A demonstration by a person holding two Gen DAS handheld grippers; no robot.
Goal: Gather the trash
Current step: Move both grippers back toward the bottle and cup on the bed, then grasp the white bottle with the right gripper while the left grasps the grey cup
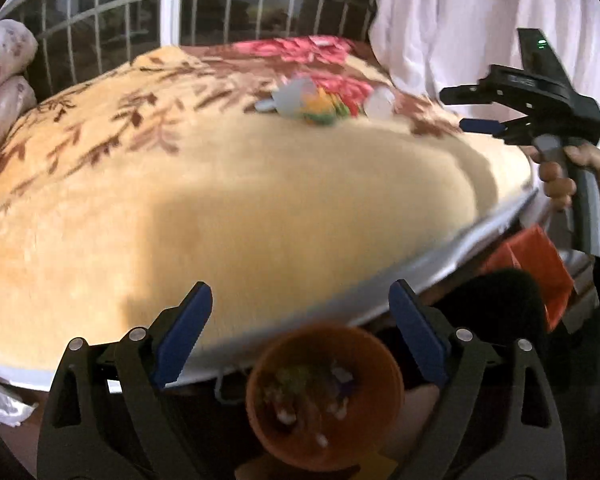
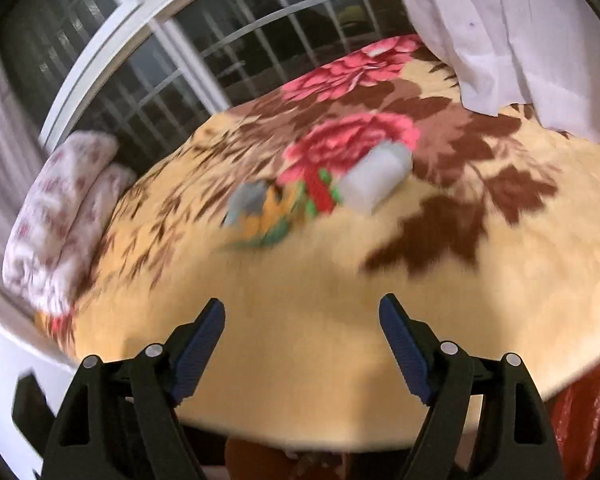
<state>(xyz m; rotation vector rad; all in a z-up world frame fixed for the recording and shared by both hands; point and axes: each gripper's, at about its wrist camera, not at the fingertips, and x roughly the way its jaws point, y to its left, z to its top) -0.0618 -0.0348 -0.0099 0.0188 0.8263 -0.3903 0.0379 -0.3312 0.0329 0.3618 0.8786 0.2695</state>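
An orange bin [image 1: 324, 396] with scraps inside stands on the floor below the bed's near edge, under my left gripper [image 1: 300, 320], which is open and empty. Far across the floral blanket [image 1: 260, 200] lies a small heap of trash: a pale plastic cup [image 1: 294, 98], a colourful wrapper [image 1: 324, 110] and a white crumpled piece [image 1: 380, 104]. In the right wrist view the same heap shows as a white cup [image 2: 376, 178], a grey piece [image 2: 248, 200] and a wrapper [image 2: 312, 196]. My right gripper [image 2: 302, 344] hangs open and empty above the blanket's near part; it also shows at the right [image 1: 470, 110], held by a hand [image 1: 556, 180].
A barred window [image 2: 228, 60] runs behind the bed. Folded floral pillows [image 2: 60, 208] lie at the far left. A white curtain [image 2: 520, 40] hangs at the right. A red bag [image 1: 540, 264] sits on the floor right of the bin.
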